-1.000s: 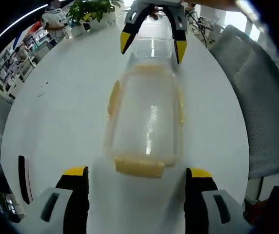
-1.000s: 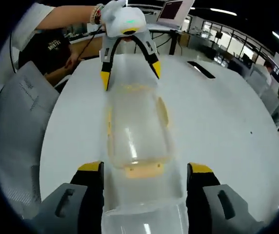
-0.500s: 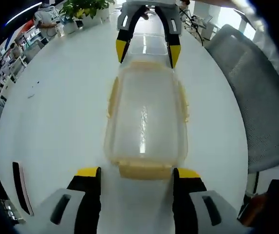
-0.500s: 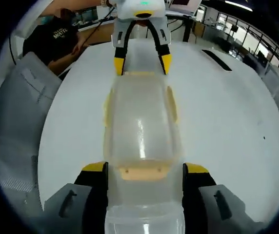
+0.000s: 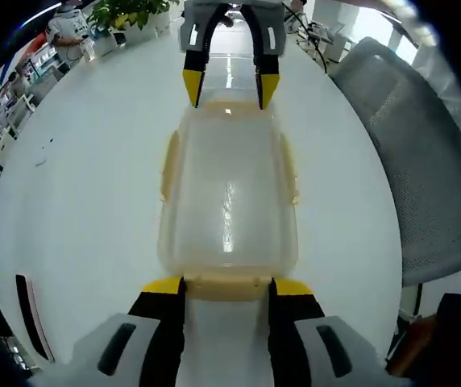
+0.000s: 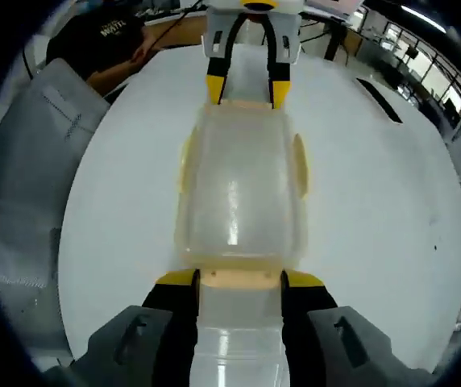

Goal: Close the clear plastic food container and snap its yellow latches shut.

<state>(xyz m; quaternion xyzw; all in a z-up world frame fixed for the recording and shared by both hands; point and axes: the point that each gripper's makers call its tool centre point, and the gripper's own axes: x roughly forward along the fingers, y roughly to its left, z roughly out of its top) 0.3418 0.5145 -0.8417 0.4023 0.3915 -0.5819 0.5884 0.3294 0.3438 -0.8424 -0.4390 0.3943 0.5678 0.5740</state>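
Note:
A clear plastic food container (image 5: 227, 201) (image 6: 240, 197) with its lid on lies lengthwise on the white table (image 5: 85, 185) between the two grippers. Yellow side latches (image 5: 168, 165) (image 6: 299, 165) stick out from its long sides. My left gripper (image 5: 227, 289) has its yellow-tipped jaws pressed against both ends of the near yellow end latch (image 5: 227, 284). My right gripper (image 6: 240, 282) grips the opposite end latch (image 6: 240, 279) the same way. Each gripper also shows at the far end of the other's view: right gripper (image 5: 227, 85), left gripper (image 6: 247, 90).
A grey mesh chair (image 5: 424, 161) (image 6: 29, 177) stands beside the table. Potted plants (image 5: 126, 14) are at the table's far edge. A dark flat object (image 5: 25, 310) (image 6: 380, 89) lies on the table. A person in a black shirt (image 6: 105, 40) is behind the table.
Both grippers have moved in toward the container's ends, and their jaws have narrowed from wide open until they touch the end latches. The container has stayed on the table.

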